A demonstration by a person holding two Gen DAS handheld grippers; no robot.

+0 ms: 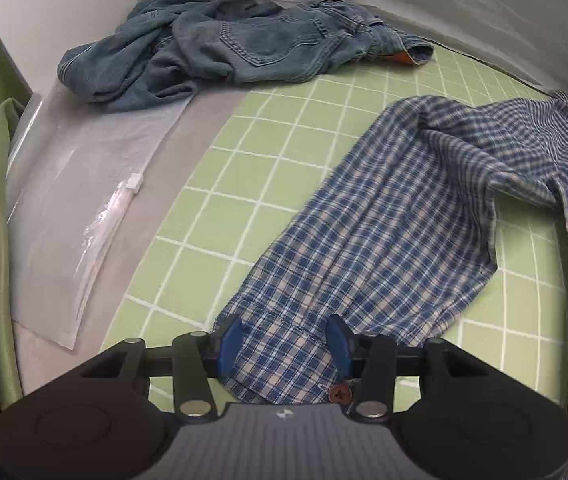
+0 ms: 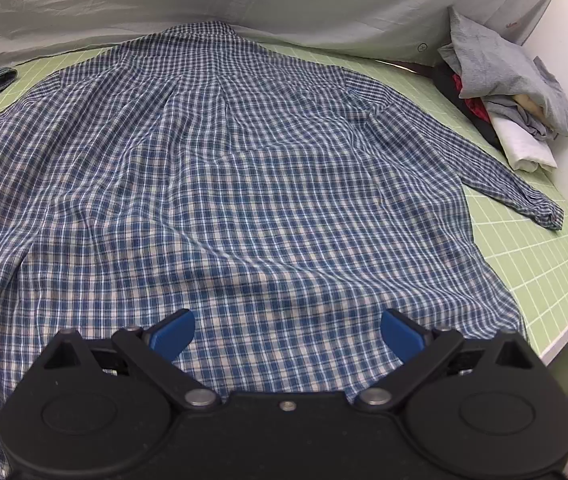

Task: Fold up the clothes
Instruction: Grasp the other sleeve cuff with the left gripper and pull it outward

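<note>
The blue checked shirt (image 2: 243, 184) lies spread back-up on the green gridded worktop (image 2: 544, 264), collar toward the pale sheet (image 2: 324, 4) at the far edge. The right claw (image 2: 287, 334) hangs released above the shirt's near hem, its blue pads wide apart with cloth below them, not pinched. The left claw (image 1: 286, 346) is part-way open over the cuff end of the shirt's sleeve (image 1: 364, 240), which runs away from it toward the shirt's body; the cuff lies between the pads, and they seem not to press it, though the view there is tight. Crumpled jeans (image 1: 243, 48) lie well beyond, a clear zip bag (image 1: 75, 216) to the left.
</note>
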